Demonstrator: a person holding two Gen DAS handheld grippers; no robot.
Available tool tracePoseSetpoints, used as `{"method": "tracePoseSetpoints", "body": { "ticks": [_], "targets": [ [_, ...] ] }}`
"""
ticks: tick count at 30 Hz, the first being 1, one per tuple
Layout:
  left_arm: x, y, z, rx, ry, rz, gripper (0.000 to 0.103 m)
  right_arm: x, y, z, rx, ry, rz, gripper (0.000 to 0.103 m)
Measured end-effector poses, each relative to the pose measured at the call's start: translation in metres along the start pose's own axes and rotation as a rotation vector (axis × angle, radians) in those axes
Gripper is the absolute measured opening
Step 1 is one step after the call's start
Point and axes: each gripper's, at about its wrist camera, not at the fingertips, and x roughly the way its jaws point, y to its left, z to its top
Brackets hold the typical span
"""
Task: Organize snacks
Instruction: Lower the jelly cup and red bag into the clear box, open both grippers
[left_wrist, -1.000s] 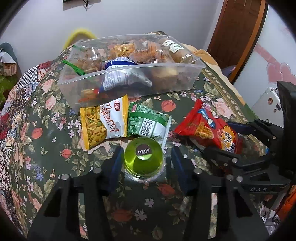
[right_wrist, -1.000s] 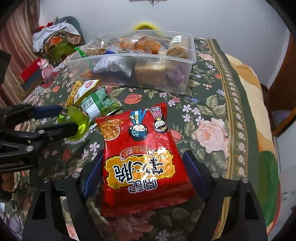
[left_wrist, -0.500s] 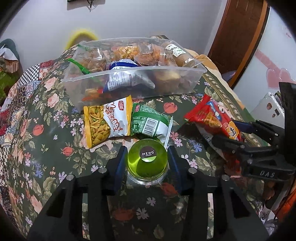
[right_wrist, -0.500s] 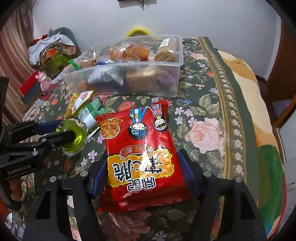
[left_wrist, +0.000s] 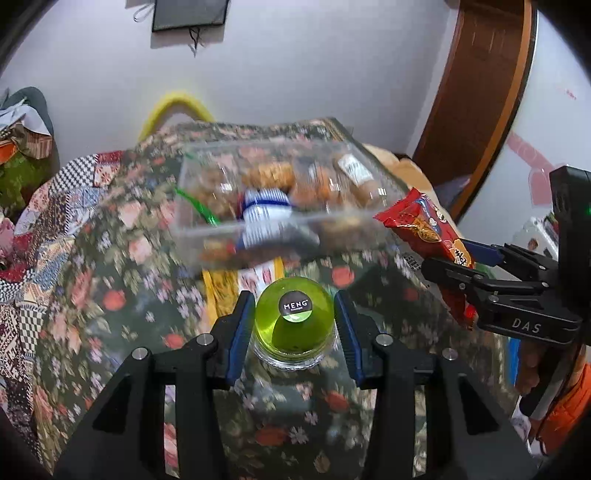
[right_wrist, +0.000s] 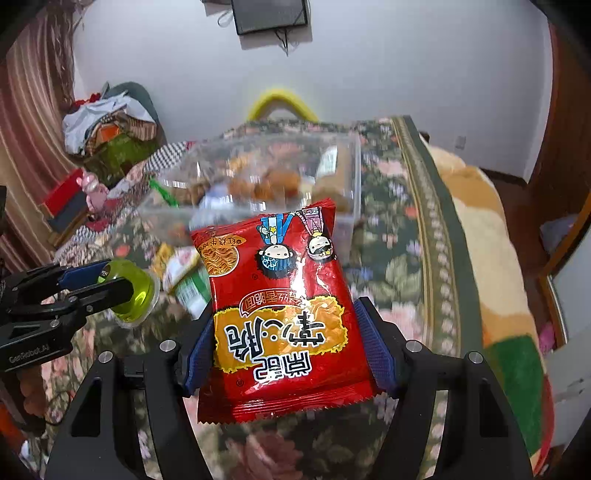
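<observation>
The left tongs (left_wrist: 294, 325) pinch a round green jelly cup with a clear plastic rim and a dark "MENG" sticker (left_wrist: 294, 322), their blue-padded fingers (left_wrist: 241, 334) pressed to its two sides; the cup looks raised off the floral green cloth (left_wrist: 110, 280) that covers the surface below. The right tongs (right_wrist: 286, 345) pinch a glossy red instant-noodle snack packet printed with two cartoon children (right_wrist: 284, 317) across its lower half, the packet's top edge pointing toward a clear rectangular plastic storage box (right_wrist: 258, 177). From the left wrist view that packet (left_wrist: 428, 236) hangs just beside the box's right end (left_wrist: 384, 206). The box, blurred in both views, is heaped with wrapped snacks, among them a blue-and-white striped packet (left_wrist: 267, 214). On the cloth between the box and the left tongs lie a yellow-and-white chip bag (left_wrist: 225, 280) and, seen from the right wrist, a green-and-white packet (right_wrist: 186, 280).
</observation>
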Motion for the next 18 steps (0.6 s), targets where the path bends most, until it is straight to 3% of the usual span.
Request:
{"method": "tracePoseSetpoints", "body": {
  "ticks": [9,18],
  "targets": [
    [-0.001,0.013,0.048,-0.030,-0.091,0.028,0.044,-0.004,0.008,0.044,-0.004,-0.112,-0.006,0.067],
    [0.021,0.018,0.083,-0.028,-0.119,0.039,0.044,0.015,0.013,0.076,-0.017,-0.155,-0.033,0.067]
  ]
}}
